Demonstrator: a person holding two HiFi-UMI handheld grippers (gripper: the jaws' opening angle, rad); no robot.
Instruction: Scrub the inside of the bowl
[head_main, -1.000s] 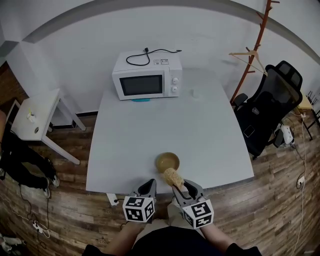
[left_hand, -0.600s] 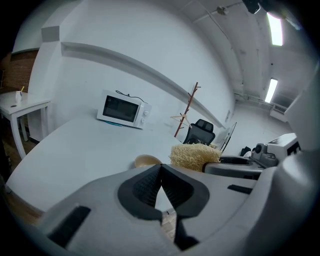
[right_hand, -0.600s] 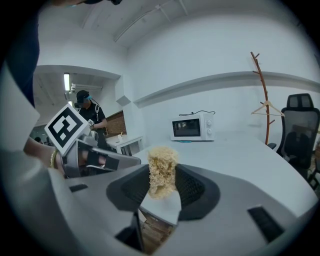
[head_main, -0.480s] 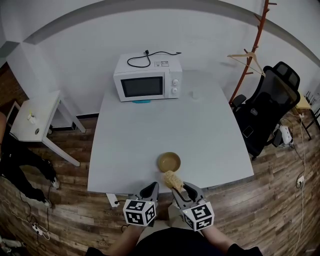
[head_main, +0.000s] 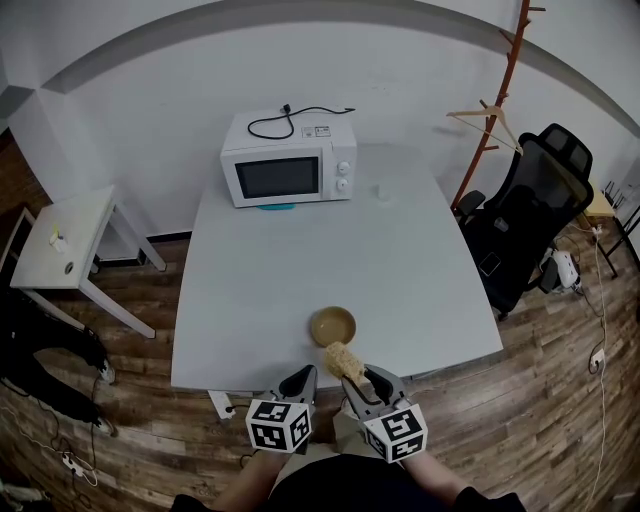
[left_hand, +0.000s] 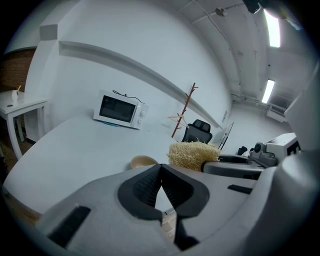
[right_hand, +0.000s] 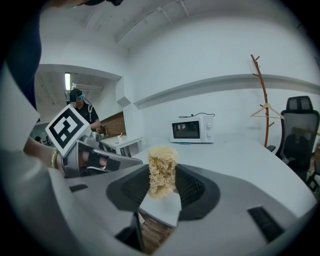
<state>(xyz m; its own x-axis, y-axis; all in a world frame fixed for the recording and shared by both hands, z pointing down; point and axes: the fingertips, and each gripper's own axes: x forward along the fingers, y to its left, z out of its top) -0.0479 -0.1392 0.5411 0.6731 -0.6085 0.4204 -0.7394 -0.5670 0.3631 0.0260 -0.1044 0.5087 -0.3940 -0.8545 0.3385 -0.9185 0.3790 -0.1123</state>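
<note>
- Jaws of the right gripper are clamped on one straw-coloured scrubber.
- Left gripper jaws are pressed together, with nothing between them.
- One tan bowl sits just beyond the scrubber, near the table's front edge.
- One white microwave stands at the far edge.

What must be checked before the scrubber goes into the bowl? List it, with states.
1. Loofah scrubber clamped in the right gripper: ok.
2. Bowl upright on the table, mouth up: ok.
3. Bowl's inside free of other things: ok.
4. Scrubber inside the bowl: not ok, it is outside the rim, on the bowl's near side.
5. Left gripper steadying the bowl: not ok, jaws shut on nothing, short of the bowl.
</note>
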